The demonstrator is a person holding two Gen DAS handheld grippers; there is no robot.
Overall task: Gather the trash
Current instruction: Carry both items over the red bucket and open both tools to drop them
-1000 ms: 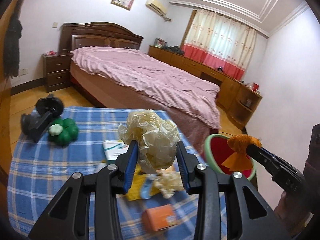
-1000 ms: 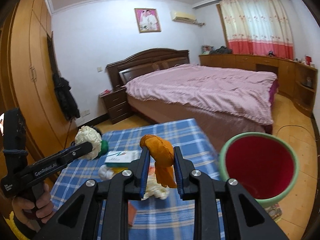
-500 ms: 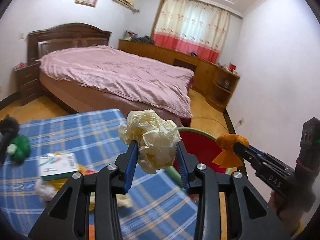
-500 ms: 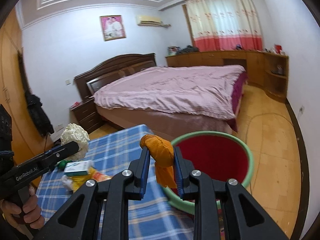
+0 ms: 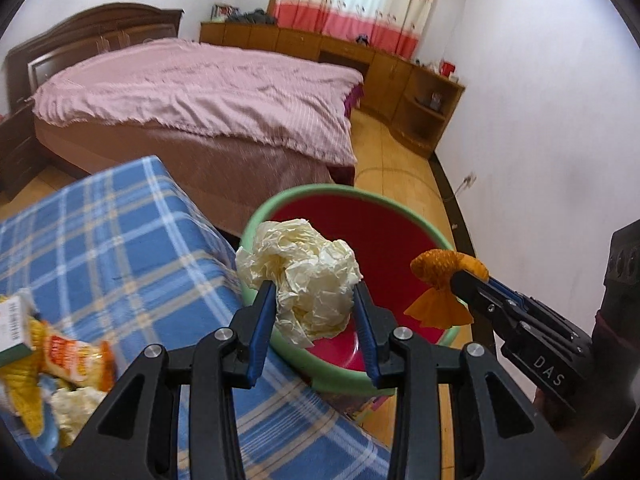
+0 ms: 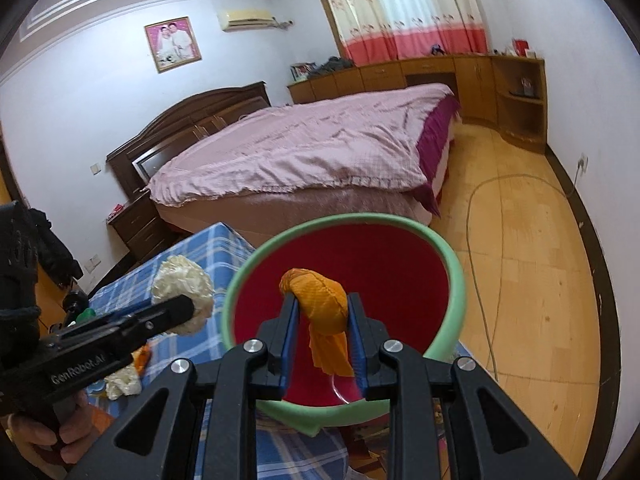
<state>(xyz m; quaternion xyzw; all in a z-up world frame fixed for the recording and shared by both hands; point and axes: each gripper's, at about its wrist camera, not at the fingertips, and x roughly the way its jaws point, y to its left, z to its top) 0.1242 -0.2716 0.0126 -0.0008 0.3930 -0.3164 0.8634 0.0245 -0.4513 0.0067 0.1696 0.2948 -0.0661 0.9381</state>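
My left gripper (image 5: 314,314) is shut on a crumpled cream paper ball (image 5: 306,276) and holds it over the near-left rim of the red bin with a green rim (image 5: 320,196). My right gripper (image 6: 322,332) is shut on a crumpled orange wrapper (image 6: 320,300) and holds it above the bin's red inside (image 6: 380,264). The right gripper with the orange wrapper (image 5: 444,280) also shows in the left wrist view, over the bin's right rim. The left gripper with the paper ball (image 6: 182,292) shows at the left in the right wrist view.
The blue plaid table (image 5: 100,232) stands left of the bin, with snack wrappers (image 5: 72,356), a small box (image 5: 12,324) and tissue (image 5: 76,408) on it. A pink bed (image 5: 200,88) lies beyond. Wood floor with a cable (image 6: 500,216) is to the right.
Both grippers have moved right, away from the table and over the bin, each still holding its piece of trash. The bin now fills the middle of both views.
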